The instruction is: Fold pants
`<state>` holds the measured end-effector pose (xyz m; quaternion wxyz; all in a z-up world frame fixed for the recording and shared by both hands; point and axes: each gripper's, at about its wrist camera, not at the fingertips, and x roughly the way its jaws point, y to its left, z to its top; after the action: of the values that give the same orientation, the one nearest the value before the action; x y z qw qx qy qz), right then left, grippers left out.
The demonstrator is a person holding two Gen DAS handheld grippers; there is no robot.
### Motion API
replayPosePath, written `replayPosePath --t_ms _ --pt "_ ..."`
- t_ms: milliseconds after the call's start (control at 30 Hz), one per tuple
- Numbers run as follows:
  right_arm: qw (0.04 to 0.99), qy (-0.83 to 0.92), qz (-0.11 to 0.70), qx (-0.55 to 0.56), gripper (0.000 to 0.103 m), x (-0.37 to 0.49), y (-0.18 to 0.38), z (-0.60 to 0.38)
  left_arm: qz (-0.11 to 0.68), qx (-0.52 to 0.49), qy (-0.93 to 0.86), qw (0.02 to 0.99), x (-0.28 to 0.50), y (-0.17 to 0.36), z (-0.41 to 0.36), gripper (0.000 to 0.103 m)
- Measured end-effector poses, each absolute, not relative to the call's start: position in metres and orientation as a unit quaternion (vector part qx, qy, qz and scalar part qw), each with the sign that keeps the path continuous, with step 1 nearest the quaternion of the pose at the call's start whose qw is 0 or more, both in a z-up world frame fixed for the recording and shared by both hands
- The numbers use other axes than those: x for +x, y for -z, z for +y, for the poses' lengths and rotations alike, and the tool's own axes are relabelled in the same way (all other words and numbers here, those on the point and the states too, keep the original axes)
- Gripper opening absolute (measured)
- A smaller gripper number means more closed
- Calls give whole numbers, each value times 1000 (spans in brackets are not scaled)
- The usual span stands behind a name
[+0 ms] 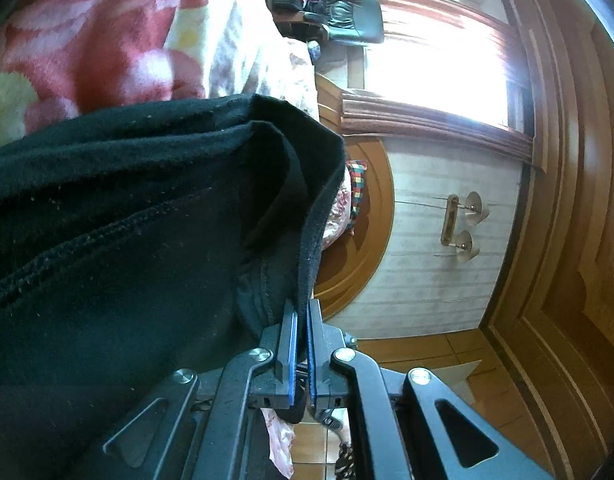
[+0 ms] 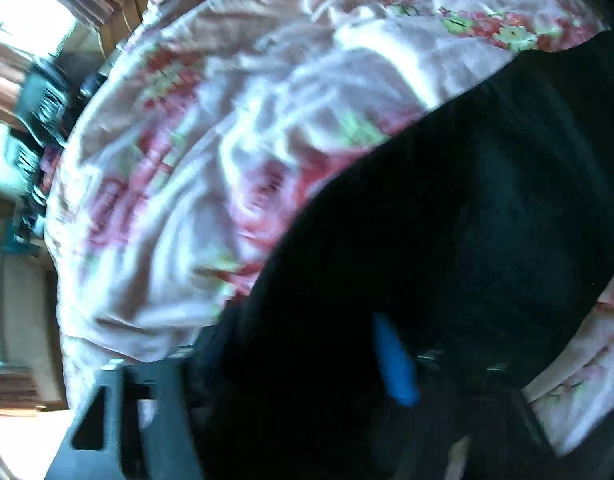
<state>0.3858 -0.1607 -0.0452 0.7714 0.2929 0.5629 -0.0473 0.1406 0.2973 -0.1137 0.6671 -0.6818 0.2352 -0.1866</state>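
Note:
The black pants fill the left half of the left wrist view, lifted and hanging in folds. My left gripper is shut on an edge of the pants, its blue pads pinching the cloth. In the blurred right wrist view the pants cover the lower right and drape over my right gripper. Only one blue pad shows there; the cloth hides the other finger, so I cannot tell how the jaws stand.
A bed with a pink floral sheet lies under the pants. A red and white blanket is on it. A black chair, a curtained window and a wooden headboard stand beyond.

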Motion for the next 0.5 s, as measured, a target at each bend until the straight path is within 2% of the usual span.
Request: replayPosePath --t_ms 33,167,333,500 --pt "775 25 553 306 28 380 46 -163 234 -684 186 665 141 115 298 3" --pt "811 -26 513 280 12 350 27 -164 220 -687 182 668 142 115 302 3" --pt "850 -87 448 263 11 284 -7 -175 185 -686 177 681 137 108 312 3" --pt "854 -114 417 290 11 210 -10 -193 153 -702 161 677 128 107 322 3"
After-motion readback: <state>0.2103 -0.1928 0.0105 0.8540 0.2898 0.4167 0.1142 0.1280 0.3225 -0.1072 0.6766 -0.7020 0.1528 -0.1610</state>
